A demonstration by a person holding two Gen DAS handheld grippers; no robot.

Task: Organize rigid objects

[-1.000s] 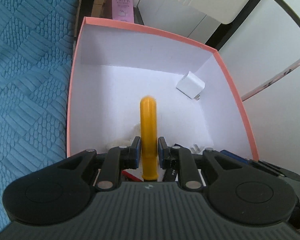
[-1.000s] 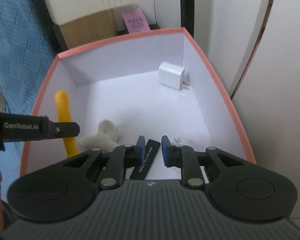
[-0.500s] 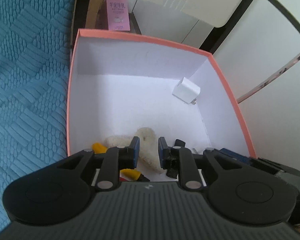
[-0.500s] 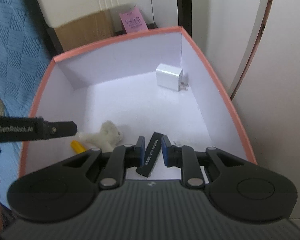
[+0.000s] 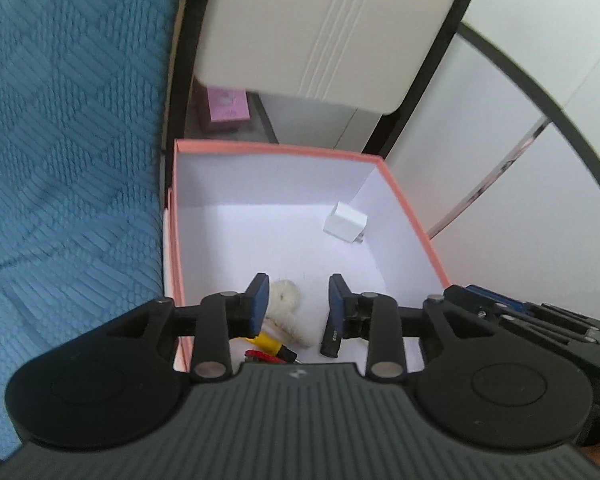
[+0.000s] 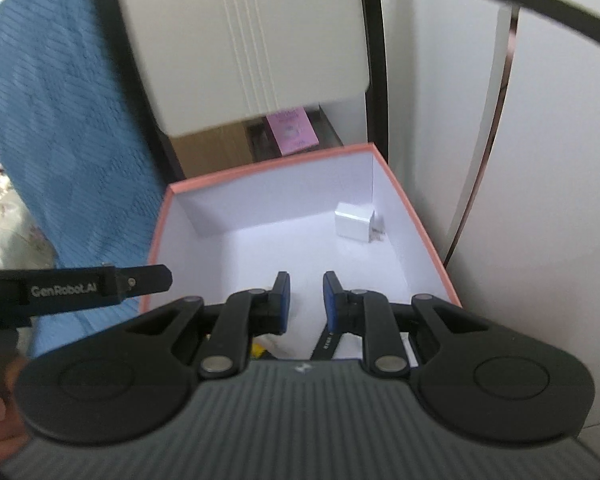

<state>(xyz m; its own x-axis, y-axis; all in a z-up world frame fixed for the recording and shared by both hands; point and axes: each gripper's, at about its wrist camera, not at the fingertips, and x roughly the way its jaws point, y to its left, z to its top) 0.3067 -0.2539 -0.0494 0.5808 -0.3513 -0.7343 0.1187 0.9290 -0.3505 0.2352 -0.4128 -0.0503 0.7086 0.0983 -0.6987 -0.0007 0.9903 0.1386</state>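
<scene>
A white box with a pink rim (image 5: 276, 148) (image 6: 268, 168) stands below both grippers. Inside lie a white charger (image 5: 345, 227) (image 6: 354, 220) by the far right wall, a cream plush toy (image 5: 286, 304), a yellow-handled tool (image 5: 270, 342) and a black stick (image 5: 332, 338) (image 6: 326, 344) at the near end. My left gripper (image 5: 298, 304) hangs above the box's near end; its jaws are opening and nothing is between them. My right gripper (image 6: 306, 300) is shut and holds nothing, also above the near end. One left finger (image 6: 140, 280) shows beside it.
A blue textured cover (image 5: 68, 160) runs along the box's left side. Behind the box are a pink carton (image 5: 224, 106) (image 6: 292, 130), a cardboard box (image 6: 208, 148) and a white cabinet front (image 5: 320, 28). White panels (image 6: 540, 200) close off the right.
The left gripper let go of the yellow tool, which now lies flat by the plush toy. Both grippers rose away from the box, and the left jaws spread apart.
</scene>
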